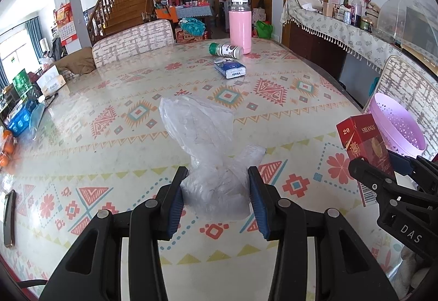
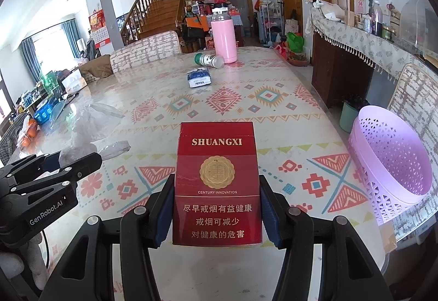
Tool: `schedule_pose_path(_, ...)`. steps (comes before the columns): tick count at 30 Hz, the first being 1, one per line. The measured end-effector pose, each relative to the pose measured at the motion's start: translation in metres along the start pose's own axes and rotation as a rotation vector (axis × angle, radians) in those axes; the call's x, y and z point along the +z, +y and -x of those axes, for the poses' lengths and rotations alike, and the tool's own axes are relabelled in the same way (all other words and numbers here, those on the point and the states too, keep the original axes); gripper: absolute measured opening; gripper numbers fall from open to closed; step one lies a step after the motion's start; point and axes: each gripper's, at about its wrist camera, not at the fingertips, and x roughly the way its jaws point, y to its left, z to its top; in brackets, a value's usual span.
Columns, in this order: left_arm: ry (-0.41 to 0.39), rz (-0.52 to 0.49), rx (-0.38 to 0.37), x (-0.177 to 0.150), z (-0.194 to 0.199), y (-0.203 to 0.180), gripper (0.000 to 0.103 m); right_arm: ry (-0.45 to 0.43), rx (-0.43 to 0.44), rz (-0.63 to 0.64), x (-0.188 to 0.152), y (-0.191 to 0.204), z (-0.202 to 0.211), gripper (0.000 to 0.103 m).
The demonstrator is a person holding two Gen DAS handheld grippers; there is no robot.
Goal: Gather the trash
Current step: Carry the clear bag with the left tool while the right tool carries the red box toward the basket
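Note:
My left gripper [image 1: 216,186] is closed on a crumpled clear plastic bag [image 1: 204,136], which bulges up and forward from between the pads, just above the table. The bag also shows in the right wrist view [image 2: 87,131]. My right gripper [image 2: 217,208] is shut on a red cigarette pack [image 2: 216,180] held upright; it also shows in the left wrist view [image 1: 365,153]. A lilac perforated plastic basket [image 2: 394,161] stands at the table's right edge, to the right of the pack; the left wrist view shows it too [image 1: 397,123].
On the patterned table [image 1: 109,142] farther back lie a tissue pack [image 1: 230,68], a green-capped bottle on its side [image 1: 225,50] and an upright pink flask [image 1: 240,27]. A phone [image 1: 9,216] lies at the left edge. Chairs [image 1: 134,41] and a sideboard [image 1: 342,35] surround the table.

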Motion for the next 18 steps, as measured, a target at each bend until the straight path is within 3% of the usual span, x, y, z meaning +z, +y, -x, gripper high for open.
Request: schedule_pose_path(18,-0.079,0.009,-0.008,-0.013,0.051,0.006,0.043,-0.078,-0.005,0.030,-0.011,0.018,0.047,0.060)
